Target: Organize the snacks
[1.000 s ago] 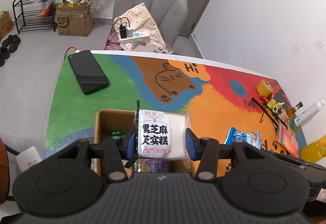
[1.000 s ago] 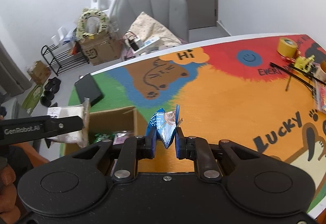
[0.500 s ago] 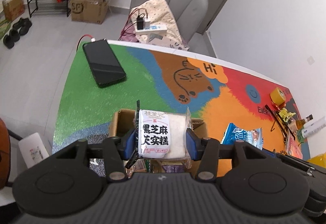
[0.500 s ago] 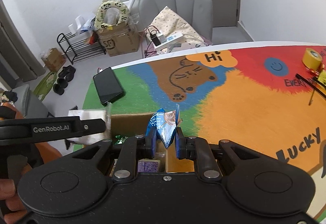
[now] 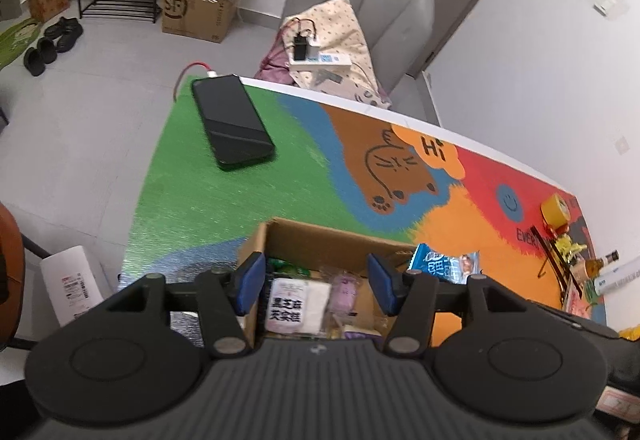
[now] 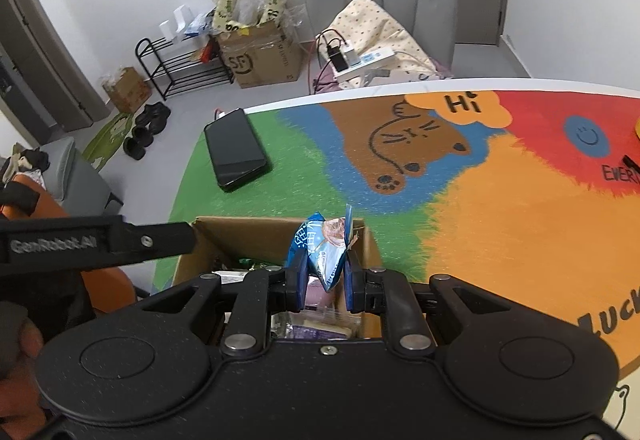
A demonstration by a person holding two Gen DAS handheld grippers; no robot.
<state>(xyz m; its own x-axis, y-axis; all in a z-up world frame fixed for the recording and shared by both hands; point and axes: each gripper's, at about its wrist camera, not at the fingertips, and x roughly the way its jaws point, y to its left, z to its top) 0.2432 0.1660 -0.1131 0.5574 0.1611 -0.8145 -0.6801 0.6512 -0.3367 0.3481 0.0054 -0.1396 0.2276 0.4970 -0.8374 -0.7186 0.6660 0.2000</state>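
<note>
A brown cardboard box (image 5: 320,236) sits on the colourful table mat and holds several snack packets. My left gripper (image 5: 316,282) is open above it. A white packet with black lettering (image 5: 292,306) lies inside the box below its jaws. My right gripper (image 6: 324,278) is shut on a blue snack packet (image 6: 322,246) and holds it over the box's right side (image 6: 368,240). That blue packet also shows in the left wrist view (image 5: 444,266), at the box's right edge. The left gripper's arm (image 6: 100,242) crosses the right wrist view.
A black phone (image 5: 232,122) lies on the green part of the mat near the far left edge. A yellow tape roll (image 5: 556,206), bottles and small items crowd the right end. A grey chair (image 5: 372,0) stands behind the table.
My left gripper has opened and the white packet has dropped into the box. My right gripper has carried the blue packet left, over the box.
</note>
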